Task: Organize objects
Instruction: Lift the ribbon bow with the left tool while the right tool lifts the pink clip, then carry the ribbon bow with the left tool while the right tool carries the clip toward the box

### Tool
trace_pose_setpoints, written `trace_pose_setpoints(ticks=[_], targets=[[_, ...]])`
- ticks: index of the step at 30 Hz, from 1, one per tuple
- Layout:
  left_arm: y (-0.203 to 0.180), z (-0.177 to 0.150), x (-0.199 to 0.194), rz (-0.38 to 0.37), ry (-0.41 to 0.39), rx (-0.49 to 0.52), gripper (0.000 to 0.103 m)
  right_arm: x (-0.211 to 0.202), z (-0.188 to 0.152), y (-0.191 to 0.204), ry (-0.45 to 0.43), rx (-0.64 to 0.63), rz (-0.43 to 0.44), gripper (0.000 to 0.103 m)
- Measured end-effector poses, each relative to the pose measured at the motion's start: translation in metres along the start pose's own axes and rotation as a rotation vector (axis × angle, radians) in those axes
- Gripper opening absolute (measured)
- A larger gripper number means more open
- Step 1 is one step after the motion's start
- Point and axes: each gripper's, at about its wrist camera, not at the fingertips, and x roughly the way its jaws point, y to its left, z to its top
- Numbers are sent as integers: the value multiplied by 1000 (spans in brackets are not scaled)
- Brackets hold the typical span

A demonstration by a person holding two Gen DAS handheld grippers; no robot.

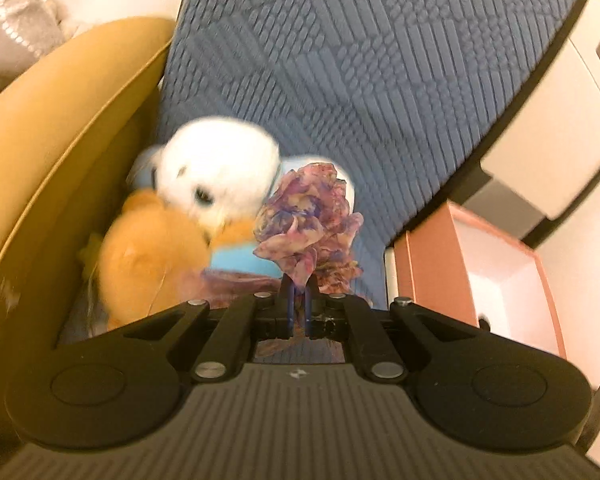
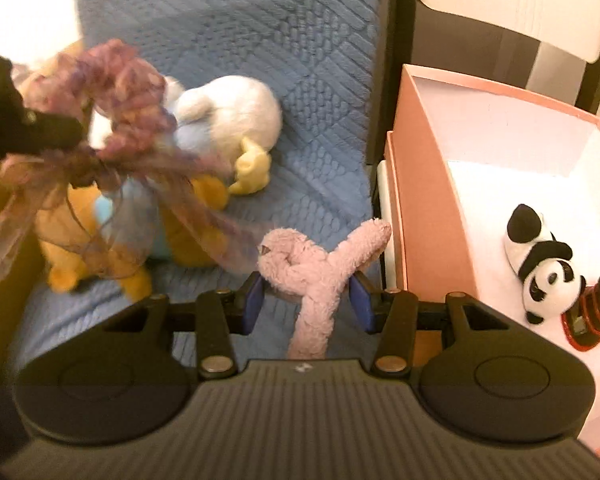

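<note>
Toys on a blue quilted cushion [image 1: 380,80], mid-sort: both grippers loaded, w/ the pink box [image 2: 428,208] at right as the likely drop point.

At far left, the yellow armrest [image 1: 60,128] bounds the pile. Beside it lie the orange plush [image 1: 152,256] and the white-and-blue duck plush [image 1: 220,172], touching each other, not yet picked. Just right of them, the left gripper [image 1: 298,304] is clamped fully together on the purple gauze flower [image 1: 308,220], pinched at its base & held clear above the plush; blur makes it hard to say if its trailing ribbons touch the pile.

Further right, the right gripper [image 2: 306,300] stands about half open w/ the pink plush bunny [image 2: 312,272] between the blue pads; the left pad touches the bunny, the right-pad contact is unclear, but the bunny looks lifted.

In the box already: a panda plush [image 2: 544,264] & a red-and-black toy [image 2: 592,312].

Step in hand appears to be carry-over. Next move prob. needs both loads swung right over the box rim, jaws opened above bare floor clear of the panda.
</note>
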Motion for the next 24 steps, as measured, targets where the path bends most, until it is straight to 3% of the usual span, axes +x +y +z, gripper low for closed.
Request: trace_pose_setpoints(ticks=[8,16,19,20,21,24], targets=[[23,-57,-5,32,129,-23,6,-18,-38,12,68,-82,83,50],[36,-80,15,33,202,-5,8,-6,-61,25,118,-160,78,50],[39,-82,15,36,209,-5,36,-7,-60,22,114,-136,90,61],[40,-82,15,38,205,-9,55,-7,-60,21,110,-125,92,64],[40,-82,15,48,200,-8,64,-8,-60,19,107,-111,96,68],[41,-81,22,78,206,-13,68,-5,-60,17,107,-54,109,71]])
